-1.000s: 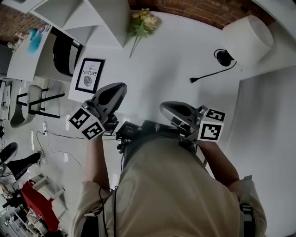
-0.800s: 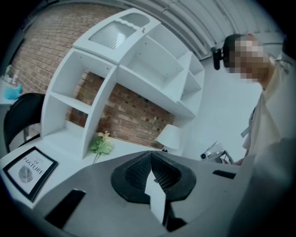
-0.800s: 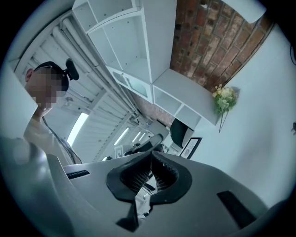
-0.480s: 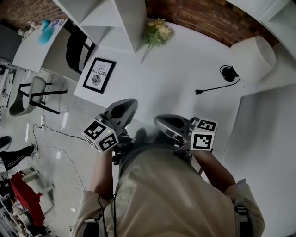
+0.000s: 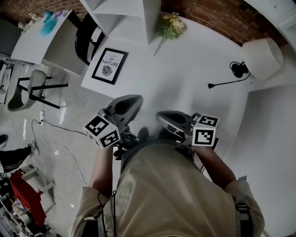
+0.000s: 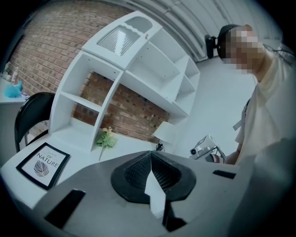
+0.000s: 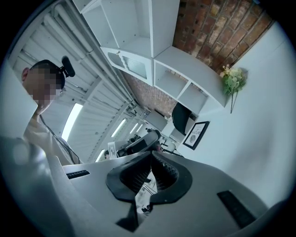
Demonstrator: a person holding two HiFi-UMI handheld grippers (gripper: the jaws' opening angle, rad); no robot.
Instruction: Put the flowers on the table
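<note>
So, left gripper and right gripper both clenched on nothing, ribbed black pads pressed together, small yellow-green flowers with a thin stem lying on the smooth white table, far side, beside the boxy shelf, rough brick wall behind.

The white table had a smooth, glossy top. Toward its back, at the left of the head view, stood a white open shelf unit with several compartments. Just beside the unit's right side panel lay a small bunch of pale yellow flowers with green leaves, flat on the top, its thin stem pointing toward the near edge. A black-framed print reading "OF NATURE" lay flat near the table's left corner, in front of the shelf unit. At the far right stood a white drum-shaded lamp. A small black round object sat just beside it, and a black cord ending in a plug trailed across the top.
</note>
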